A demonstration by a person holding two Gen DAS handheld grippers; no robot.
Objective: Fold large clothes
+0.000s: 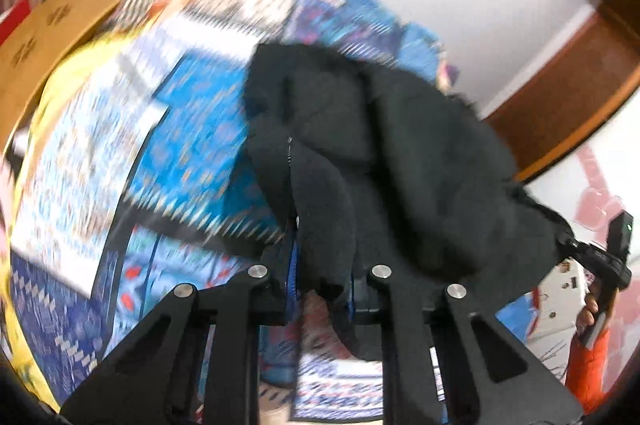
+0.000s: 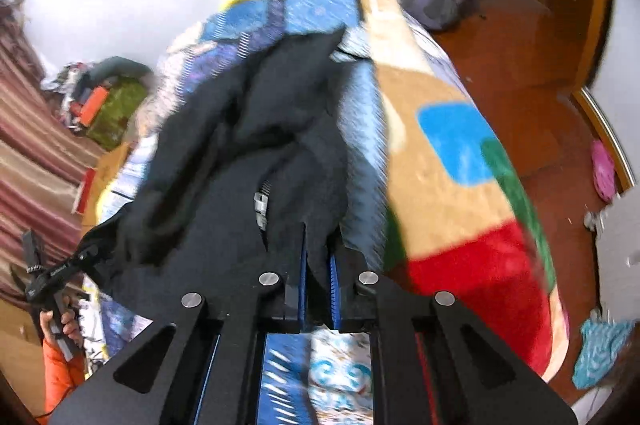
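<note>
Now both clamped on black jacket: left gripper and right gripper pinching edges toward twelve o'clock, lifting it clear of bed for folding.

Both grippers clamped on black fleece garment, raised over patterned bed cover.

Left black two-finger gripper: blue-padded fingers pinched on a fold of the black fleece garment, pointing steeply down. Right black two-finger gripper: blue-padded fingers pressed tight on the garment edge beside its zip, also angled down. Seen from the right wrist, the left hand, orange sleeve behind it, grips its handle at the garment's far left end; the right hand shows likewise at the garment's far right.
</note>
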